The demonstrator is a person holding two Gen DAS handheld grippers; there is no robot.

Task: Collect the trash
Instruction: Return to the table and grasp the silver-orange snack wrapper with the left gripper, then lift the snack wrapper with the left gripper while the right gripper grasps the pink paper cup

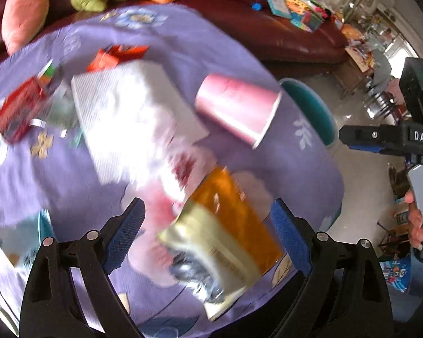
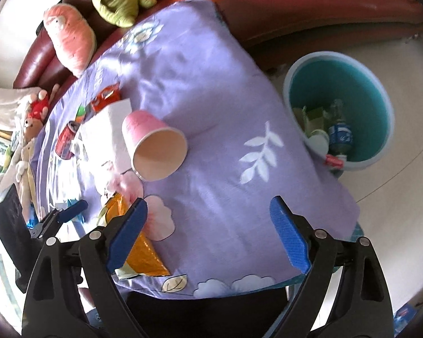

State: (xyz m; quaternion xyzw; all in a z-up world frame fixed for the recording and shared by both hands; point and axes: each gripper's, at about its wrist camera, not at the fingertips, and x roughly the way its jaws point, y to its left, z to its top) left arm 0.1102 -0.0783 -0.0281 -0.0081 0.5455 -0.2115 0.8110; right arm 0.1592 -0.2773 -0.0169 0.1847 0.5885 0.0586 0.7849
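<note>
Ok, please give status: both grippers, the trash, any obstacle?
Left gripper open over orange wrapper. Right gripper open, empty. Pink cup on its side. Bin beside table.

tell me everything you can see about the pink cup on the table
The pink paper cup lies tipped on its side on the purple floral tablecloth, its open mouth toward the table's near edge. Outside pink, inside pale and empty, with a thin rolled rim. It rests against a white sheet of paper. Neither tongs touch it.
</note>
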